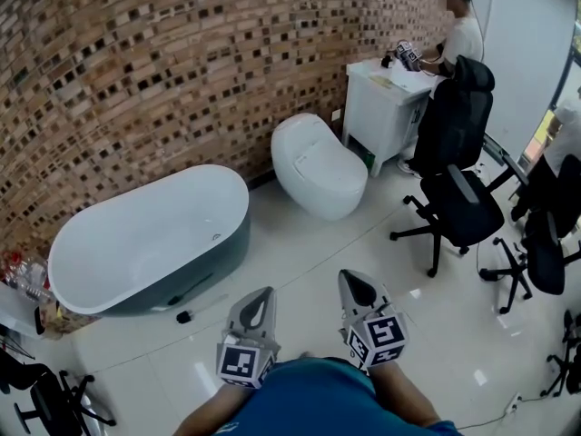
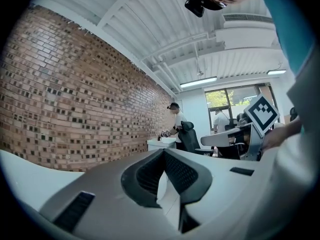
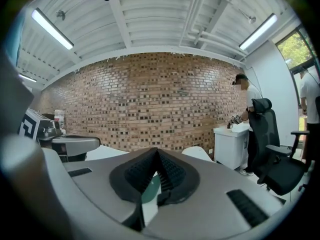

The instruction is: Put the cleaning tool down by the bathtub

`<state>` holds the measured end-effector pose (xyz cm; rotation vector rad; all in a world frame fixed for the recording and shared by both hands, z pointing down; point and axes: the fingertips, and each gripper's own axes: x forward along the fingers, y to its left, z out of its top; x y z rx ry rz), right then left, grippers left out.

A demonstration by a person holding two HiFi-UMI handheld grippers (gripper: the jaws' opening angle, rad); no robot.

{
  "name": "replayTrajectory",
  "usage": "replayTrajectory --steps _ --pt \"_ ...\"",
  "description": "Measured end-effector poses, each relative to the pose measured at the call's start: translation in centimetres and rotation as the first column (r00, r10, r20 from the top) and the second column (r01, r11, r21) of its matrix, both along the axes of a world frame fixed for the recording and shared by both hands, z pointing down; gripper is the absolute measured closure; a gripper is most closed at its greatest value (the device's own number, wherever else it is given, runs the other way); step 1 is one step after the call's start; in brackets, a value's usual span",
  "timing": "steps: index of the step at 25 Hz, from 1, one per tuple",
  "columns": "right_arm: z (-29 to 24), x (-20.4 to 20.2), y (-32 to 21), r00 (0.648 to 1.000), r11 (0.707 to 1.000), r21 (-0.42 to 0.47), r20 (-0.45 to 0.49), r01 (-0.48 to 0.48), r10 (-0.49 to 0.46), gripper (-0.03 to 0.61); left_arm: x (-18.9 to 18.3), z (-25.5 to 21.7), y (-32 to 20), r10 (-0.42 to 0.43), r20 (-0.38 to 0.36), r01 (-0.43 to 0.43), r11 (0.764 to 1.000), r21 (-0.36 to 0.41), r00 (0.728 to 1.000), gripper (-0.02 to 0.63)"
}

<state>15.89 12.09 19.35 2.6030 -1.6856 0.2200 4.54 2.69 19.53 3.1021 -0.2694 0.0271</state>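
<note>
The white bathtub (image 1: 109,271) with a dark outer wall stands at the left against the brick wall. The cleaning tool (image 1: 201,308), a pale stick with a black head, lies on the floor tiles right beside the tub's near side. My left gripper (image 1: 260,300) and right gripper (image 1: 358,283) are held close to my body, a short way from the tool, and touch nothing. In the left gripper view the left gripper (image 2: 162,153) has its jaws together with nothing between them. The right gripper (image 3: 156,152) in its own view is shut and empty too.
A white toilet (image 1: 318,163) stands right of the tub. Beyond it a person (image 1: 461,34) works at a white cabinet (image 1: 386,107). Black office chairs (image 1: 458,198) (image 1: 545,243) crowd the right side. Bottles and clutter (image 1: 23,284) sit at the far left.
</note>
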Motion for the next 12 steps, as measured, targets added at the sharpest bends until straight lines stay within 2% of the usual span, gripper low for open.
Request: replayTrajectory --steps 8,12 --pt "0.8 0.8 -0.8 0.998 0.998 -0.012 0.015 0.054 -0.053 0.566 -0.4 0.2 -0.4 -0.082 0.028 0.083 0.996 -0.022 0.996 0.614" --pt "1.2 0.5 -1.9 0.996 0.996 -0.014 0.020 0.083 -0.083 0.566 -1.2 0.7 -1.3 -0.116 0.047 0.116 0.993 -0.005 0.992 0.614"
